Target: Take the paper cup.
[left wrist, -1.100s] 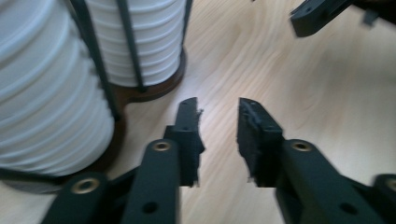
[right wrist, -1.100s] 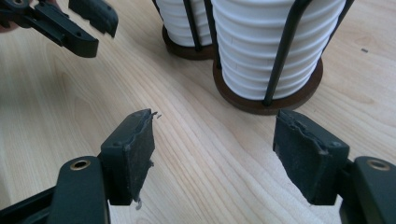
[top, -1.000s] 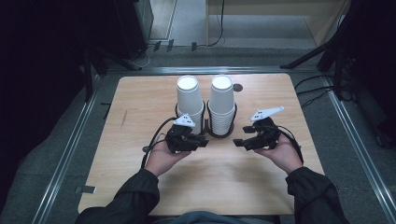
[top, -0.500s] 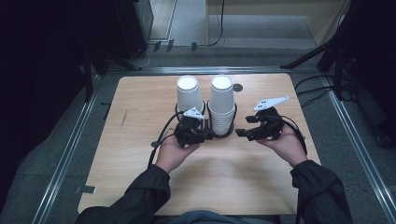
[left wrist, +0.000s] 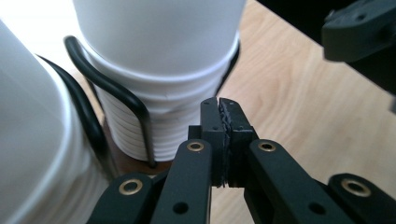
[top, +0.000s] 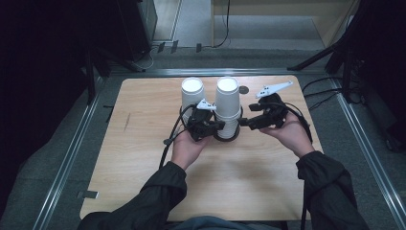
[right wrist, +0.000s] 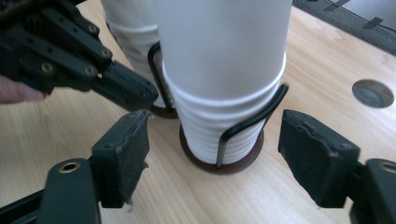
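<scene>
Two stacks of upturned white paper cups stand in black wire holders on brown bases, the left stack [top: 192, 93] beside the right stack [top: 227, 103]. My left gripper [top: 218, 125] is shut with nothing between its pads; in the left gripper view its tip [left wrist: 219, 105] rests at the lower rims of the right stack [left wrist: 163, 56], beside the wire holder [left wrist: 112, 88]. My right gripper [top: 244, 122] is open on the other side of that stack. In the right gripper view the stack [right wrist: 224, 70] stands between and just beyond the two pads [right wrist: 126, 149].
The stacks stand at the far middle of a wooden table [top: 143, 158]. A round hole [top: 244, 89] in the tabletop lies just right of the right stack. The person's hands and dark sleeves reach in from the near edge. Metal rails and cables border the table.
Both hands have moved forward and inward over the last second, from the table's middle up to the base of the right cup stack, one on each side of it.
</scene>
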Tool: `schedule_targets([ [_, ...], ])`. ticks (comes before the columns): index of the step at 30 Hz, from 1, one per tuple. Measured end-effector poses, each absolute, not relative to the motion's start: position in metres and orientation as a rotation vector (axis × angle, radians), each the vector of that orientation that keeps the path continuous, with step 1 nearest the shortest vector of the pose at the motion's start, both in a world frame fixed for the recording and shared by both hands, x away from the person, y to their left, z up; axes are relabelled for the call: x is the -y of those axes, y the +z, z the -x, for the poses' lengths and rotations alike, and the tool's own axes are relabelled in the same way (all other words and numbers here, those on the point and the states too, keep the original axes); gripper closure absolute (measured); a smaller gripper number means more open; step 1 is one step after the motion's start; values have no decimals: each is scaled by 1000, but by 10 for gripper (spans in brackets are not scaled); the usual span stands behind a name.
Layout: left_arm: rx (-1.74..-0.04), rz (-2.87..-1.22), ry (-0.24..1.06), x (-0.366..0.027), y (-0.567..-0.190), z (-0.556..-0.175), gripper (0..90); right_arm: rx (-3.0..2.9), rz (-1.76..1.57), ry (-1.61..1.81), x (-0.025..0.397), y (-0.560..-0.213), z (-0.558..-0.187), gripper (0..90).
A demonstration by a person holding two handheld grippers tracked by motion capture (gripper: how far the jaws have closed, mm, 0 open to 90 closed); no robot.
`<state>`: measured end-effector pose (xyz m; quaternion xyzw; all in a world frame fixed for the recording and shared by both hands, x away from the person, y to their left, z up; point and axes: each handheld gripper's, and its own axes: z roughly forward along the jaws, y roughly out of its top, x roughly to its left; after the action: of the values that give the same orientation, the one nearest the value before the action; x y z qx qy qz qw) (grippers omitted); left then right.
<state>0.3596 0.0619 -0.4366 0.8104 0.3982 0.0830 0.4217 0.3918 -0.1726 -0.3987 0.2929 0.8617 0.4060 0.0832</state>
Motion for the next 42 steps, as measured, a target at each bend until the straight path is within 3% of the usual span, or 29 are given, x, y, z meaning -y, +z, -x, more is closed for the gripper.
schedule_targets([
  [14,-1029,-2032,239,-53,-437,-366,899,-2554,-836,1243,149,-365,-417,148],
  [26,-1034,-2031,247,-53,-438,-365,899,-2576,-815,1228,123,-343,-433,137],
  [36,-1027,-2032,259,-53,-438,-364,897,-2571,-819,1138,97,-343,-441,143],
  [39,-1027,-2029,264,-52,-439,-364,897,-2563,-779,1062,91,-343,-439,227],
  [42,-1027,-2027,264,-52,-439,-364,897,-2549,-773,1039,90,-342,-438,236],
])
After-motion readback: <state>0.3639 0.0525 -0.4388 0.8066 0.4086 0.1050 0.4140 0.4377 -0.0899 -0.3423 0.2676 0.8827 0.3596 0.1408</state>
